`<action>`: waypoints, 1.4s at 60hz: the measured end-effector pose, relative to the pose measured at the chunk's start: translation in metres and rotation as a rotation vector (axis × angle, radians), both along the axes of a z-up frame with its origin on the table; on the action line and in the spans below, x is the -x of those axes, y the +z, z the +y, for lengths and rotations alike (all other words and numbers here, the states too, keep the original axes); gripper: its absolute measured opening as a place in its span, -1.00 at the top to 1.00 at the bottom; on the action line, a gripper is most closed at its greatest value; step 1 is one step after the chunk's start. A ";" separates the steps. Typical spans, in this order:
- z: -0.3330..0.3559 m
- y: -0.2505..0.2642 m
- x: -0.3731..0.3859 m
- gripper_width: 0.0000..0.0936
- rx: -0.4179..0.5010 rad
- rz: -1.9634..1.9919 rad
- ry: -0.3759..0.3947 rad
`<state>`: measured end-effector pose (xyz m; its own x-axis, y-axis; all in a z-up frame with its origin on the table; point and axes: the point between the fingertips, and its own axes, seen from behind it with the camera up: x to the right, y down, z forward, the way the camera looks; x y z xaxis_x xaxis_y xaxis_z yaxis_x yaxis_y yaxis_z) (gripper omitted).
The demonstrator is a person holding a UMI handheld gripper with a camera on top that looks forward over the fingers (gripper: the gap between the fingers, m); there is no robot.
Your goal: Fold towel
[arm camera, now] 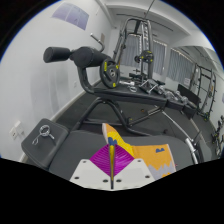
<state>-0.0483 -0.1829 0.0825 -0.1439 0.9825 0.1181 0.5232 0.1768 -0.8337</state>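
Observation:
My gripper [111, 150] is shut, with its magenta pads [98, 160] pressed together on a fold of the towel. The towel [152, 155] is yellow-orange with a small blue patch near its top edge. A thin yellow strip of it runs up between the pads and rises just beyond the fingertips. The rest hangs off to the right of the fingers over the dark table surface [65, 155]. How much of the towel lies below the fingers is hidden.
A grey object with a metal loop [40, 135] lies on the table left of the fingers. Beyond the table stand a black exercise machine with handlebars [100, 72] and a metal rack [140, 45]. A white wall [50, 90] runs along the left.

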 end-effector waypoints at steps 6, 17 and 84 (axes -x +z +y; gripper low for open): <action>0.060 0.031 0.011 0.96 0.003 0.036 -0.035; 0.172 0.013 0.028 0.94 -0.031 0.026 -0.118; 0.164 0.116 -0.330 -0.82 0.045 0.040 -0.239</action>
<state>0.2815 -0.0191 0.1986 0.0970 0.9925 0.0739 0.5118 0.0140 -0.8590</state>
